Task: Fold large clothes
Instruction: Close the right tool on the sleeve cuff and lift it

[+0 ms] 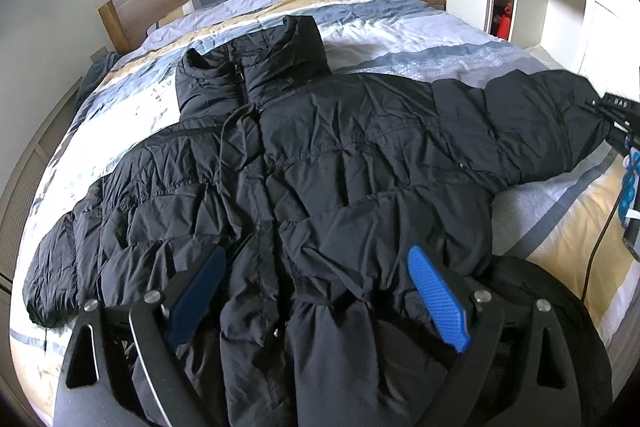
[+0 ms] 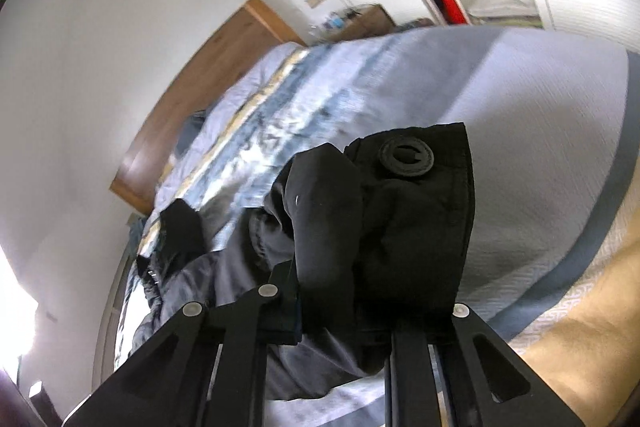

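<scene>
Nearest, the left gripper point(image 1: 320, 303) hovers wide open over the hem of the black puffer jacket point(image 1: 320, 163), holding nothing. Farther right, the right gripper point(image 2: 352, 291) is clamped on the sleeve cuff point(image 2: 408, 195). Spread flat across the bed point(image 1: 400, 23), the jacket looks unfolded: all folds remain.

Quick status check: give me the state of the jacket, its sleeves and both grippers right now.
Jacket: spread front-up on the bed, zipped.
Right sleeve cuff: lifted, pinched.
Left sleeve: flat on bed.
Right gripper: shut on cuff.
Left gripper: open, above hem.
</scene>
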Available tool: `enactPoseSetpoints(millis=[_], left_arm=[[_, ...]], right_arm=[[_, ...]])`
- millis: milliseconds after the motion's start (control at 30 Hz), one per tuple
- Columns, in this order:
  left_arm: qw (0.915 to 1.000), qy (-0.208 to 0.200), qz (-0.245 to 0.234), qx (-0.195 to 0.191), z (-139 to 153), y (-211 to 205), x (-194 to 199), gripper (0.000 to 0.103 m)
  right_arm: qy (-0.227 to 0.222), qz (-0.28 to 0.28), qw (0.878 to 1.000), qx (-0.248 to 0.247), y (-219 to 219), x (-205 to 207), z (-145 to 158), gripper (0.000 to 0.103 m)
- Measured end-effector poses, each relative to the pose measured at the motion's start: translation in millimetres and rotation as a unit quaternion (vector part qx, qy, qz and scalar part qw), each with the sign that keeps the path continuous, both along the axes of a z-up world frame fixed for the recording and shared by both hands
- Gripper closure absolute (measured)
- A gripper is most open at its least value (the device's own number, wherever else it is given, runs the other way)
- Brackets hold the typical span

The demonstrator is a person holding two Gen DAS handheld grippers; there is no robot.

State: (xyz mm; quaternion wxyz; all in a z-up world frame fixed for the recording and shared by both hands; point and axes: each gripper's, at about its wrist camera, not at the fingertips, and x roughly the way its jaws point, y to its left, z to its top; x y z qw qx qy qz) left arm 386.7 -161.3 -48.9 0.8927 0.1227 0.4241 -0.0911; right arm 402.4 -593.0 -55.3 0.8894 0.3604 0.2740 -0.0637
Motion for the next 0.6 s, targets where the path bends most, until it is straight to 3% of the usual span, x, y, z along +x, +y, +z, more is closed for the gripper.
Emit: enactPoseSetpoints(millis=[400, 600], left_arm=[[0.9994, -0.015, 0.019, -0.023, 17.3, 26.4, -12.7, 0.010], [0.9988, -0.026, 0.030, -0.031, 25.7, 41.9, -20.4, 0.009]], right_arm=[[-0.048, 0.094, 0.994, -0.033, 71.4, 14.3, 59.2, 0.088], [-0.052, 0.143, 0.987, -0.048, 110.1, 24.4, 71.7, 0.088]])
